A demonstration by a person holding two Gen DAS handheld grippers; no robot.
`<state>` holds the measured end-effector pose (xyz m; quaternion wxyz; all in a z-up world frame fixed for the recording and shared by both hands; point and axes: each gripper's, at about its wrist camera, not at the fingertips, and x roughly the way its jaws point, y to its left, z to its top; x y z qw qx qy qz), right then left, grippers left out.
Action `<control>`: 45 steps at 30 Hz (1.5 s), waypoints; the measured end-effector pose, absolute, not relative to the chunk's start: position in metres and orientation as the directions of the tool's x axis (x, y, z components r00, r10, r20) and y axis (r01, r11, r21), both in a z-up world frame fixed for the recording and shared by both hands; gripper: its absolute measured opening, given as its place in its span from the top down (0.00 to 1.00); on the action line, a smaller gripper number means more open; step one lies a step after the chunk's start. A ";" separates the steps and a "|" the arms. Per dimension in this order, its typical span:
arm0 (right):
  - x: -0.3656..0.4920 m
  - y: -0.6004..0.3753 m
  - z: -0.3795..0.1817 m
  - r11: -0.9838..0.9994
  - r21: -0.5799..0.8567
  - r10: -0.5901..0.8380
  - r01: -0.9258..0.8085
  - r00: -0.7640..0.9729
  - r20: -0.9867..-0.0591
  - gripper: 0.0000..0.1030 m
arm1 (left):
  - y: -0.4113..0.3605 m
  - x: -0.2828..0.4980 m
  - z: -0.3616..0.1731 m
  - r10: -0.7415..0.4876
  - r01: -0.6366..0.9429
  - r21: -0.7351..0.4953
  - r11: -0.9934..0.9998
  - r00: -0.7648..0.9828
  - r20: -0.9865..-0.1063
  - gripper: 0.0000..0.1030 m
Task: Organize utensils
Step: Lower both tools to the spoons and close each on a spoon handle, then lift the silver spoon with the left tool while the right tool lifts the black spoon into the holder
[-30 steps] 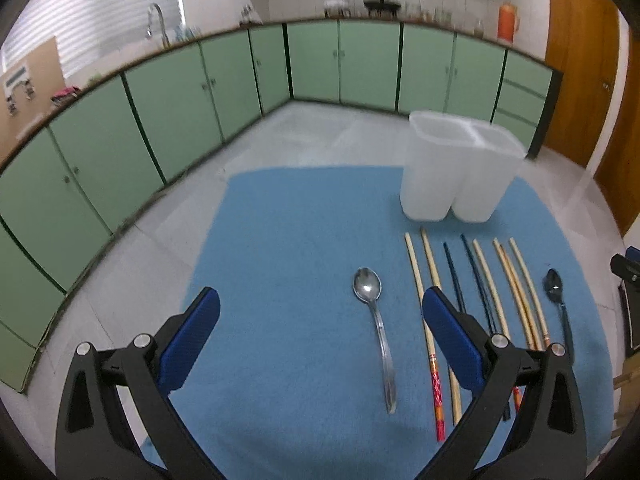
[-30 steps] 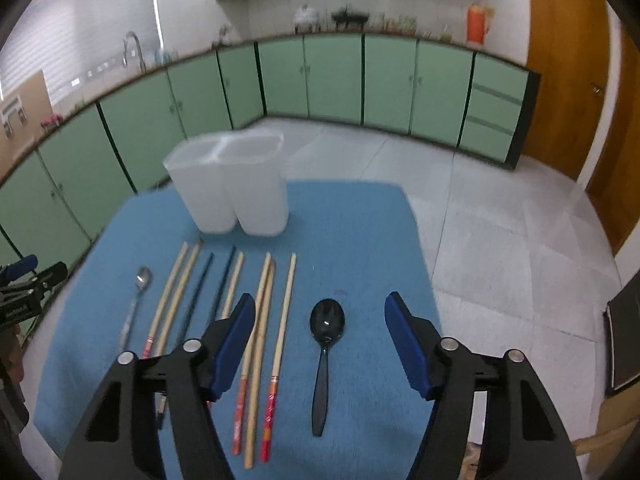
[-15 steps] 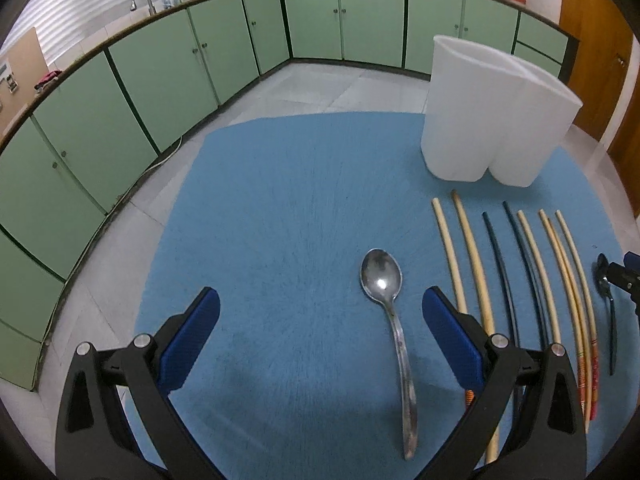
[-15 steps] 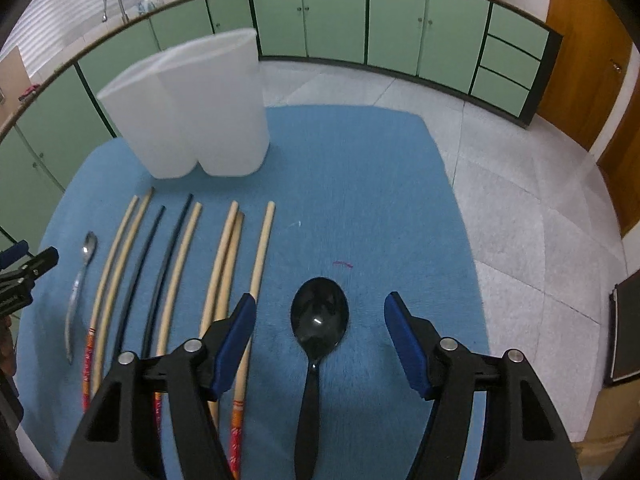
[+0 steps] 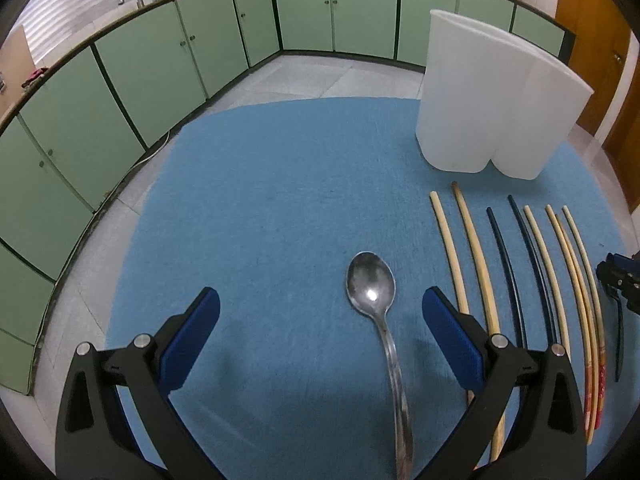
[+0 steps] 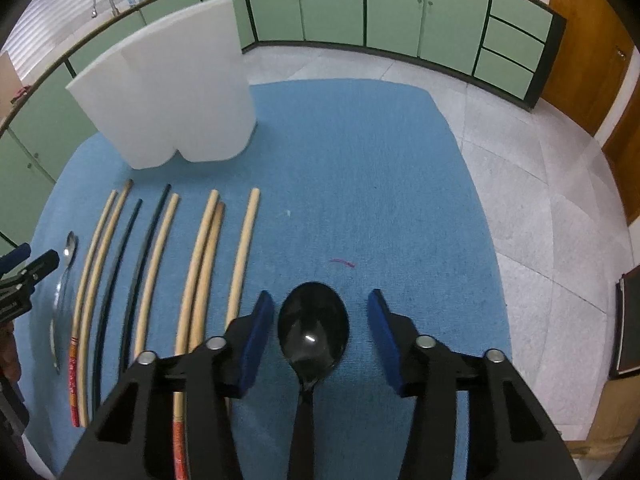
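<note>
Between right gripper (image 6: 318, 314) pads: black spoon (image 6: 313, 330).

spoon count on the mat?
2. The metal spoon lies at the left end of the chopstick row, between the open left tongs. The black spoon lies at the right end, between the open right tongs. None appears hidden.
</note>
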<state>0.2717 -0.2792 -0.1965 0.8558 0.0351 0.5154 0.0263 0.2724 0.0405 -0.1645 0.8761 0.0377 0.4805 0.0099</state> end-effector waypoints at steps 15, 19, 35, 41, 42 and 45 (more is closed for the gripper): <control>0.275 -0.281 -0.197 0.996 0.083 0.077 -0.007 0.474 -0.877 0.55 | 0.041 0.295 -0.184 -0.016 0.007 -0.014 1.000 0.489 -0.872 0.37; 0.274 -0.279 -0.198 0.997 0.074 0.069 -0.009 0.477 -0.876 0.55 | 0.036 0.296 -0.184 -0.048 0.028 -0.039 0.999 0.501 -0.864 0.63; 0.243 -0.285 -0.166 0.993 0.117 0.091 0.008 0.578 -0.811 0.68 | 0.031 0.236 -0.148 -0.171 0.112 -0.130 0.985 0.662 -0.729 0.73; 0.221 -0.283 -0.132 0.990 0.137 0.114 -0.016 0.661 -0.742 0.68 | 0.025 0.215 -0.120 -0.171 0.132 -0.109 0.985 0.740 -0.650 0.73; 0.217 -0.282 -0.125 0.990 0.142 0.119 -0.022 0.676 -0.727 0.68 | 0.023 0.211 -0.117 -0.174 0.137 -0.108 0.985 0.748 -0.640 0.73; 0.210 -0.280 -0.109 0.989 0.145 0.128 -0.036 0.707 -0.695 0.68 | 0.020 0.202 -0.106 -0.174 0.143 -0.100 0.985 0.766 -0.619 0.73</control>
